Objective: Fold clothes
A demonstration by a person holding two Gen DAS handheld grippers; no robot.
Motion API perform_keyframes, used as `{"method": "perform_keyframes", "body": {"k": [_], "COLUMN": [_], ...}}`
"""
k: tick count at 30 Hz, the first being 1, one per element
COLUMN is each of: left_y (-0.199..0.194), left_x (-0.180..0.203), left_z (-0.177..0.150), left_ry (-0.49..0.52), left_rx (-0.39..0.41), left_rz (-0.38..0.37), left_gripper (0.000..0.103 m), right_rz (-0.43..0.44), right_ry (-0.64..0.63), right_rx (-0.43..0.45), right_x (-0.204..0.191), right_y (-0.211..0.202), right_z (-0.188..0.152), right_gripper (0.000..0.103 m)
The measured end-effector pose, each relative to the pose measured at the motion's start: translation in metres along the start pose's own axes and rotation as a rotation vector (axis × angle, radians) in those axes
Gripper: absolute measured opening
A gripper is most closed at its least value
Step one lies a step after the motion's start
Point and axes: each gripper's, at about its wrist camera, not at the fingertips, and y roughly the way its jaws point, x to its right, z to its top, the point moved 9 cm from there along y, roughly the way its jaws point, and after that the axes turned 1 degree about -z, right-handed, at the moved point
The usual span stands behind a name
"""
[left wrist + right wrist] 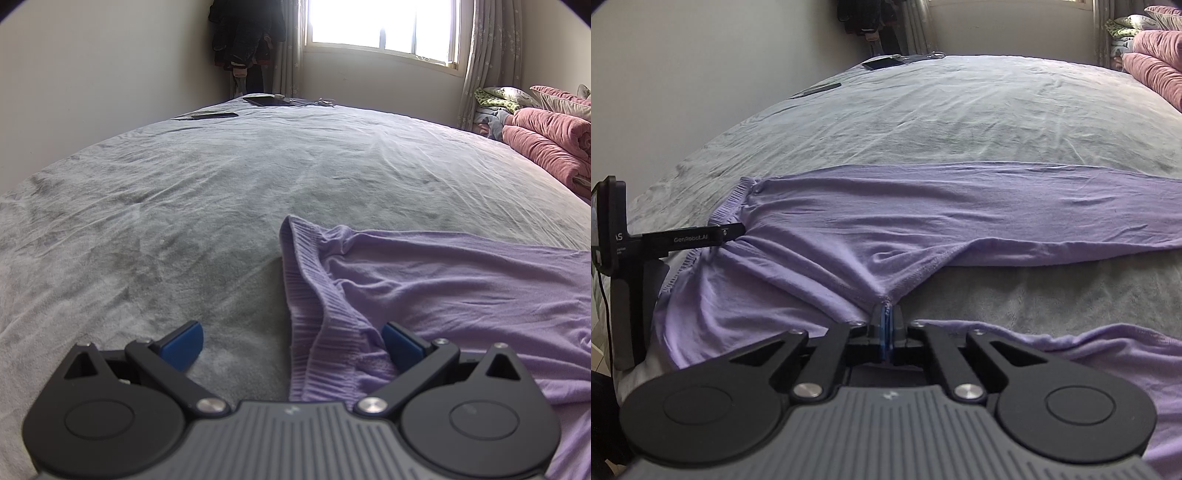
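Right tool [886,321] clamped on lilac trousers' [923,206] crotch seam; left tool [291,343] spread wide, straddling waistband [314,314]

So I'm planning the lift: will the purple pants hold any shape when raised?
Probably not: the purple pants wrinkle and tent toward the right gripper, so they look floppy. The thin knit seems light. The ribbed waistband looks thicker.

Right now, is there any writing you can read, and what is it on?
"GenRobot.AI": on the black arm of the left gripper, in the right wrist view.
"AS": cut-off letters on the same gripper's body.
Small print below that: too blurred to read.
Nothing else carries text.
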Motion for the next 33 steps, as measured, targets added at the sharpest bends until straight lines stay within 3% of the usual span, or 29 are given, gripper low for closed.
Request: {"method": "perform_keyframes", "body": {"k": [5,18,33], "left_y": [0.0,0.0,0.001], "left_x": [0.0,0.0,0.0], "left_z": [0.0,0.0,0.0], "left_ry": [0.0,0.0,0.0], "left_rx": [0.0,0.0,0.003], "left_rz": [0.0,0.0,-0.003], "left_gripper": [0.103,0.103,0.103], "right_rz": [-0.008,-0.081,-0.073], "right_ry": [0.077,0.101,0.147], "right_rx": [0.008,0.039,0.062], "right_x": [0.007,0.017,0.025], "right_y": [0.006,0.018,0.004], "right_z": [0.005,0.017,0.011], "right_gripper": [0.001,0.001,0.0]}}
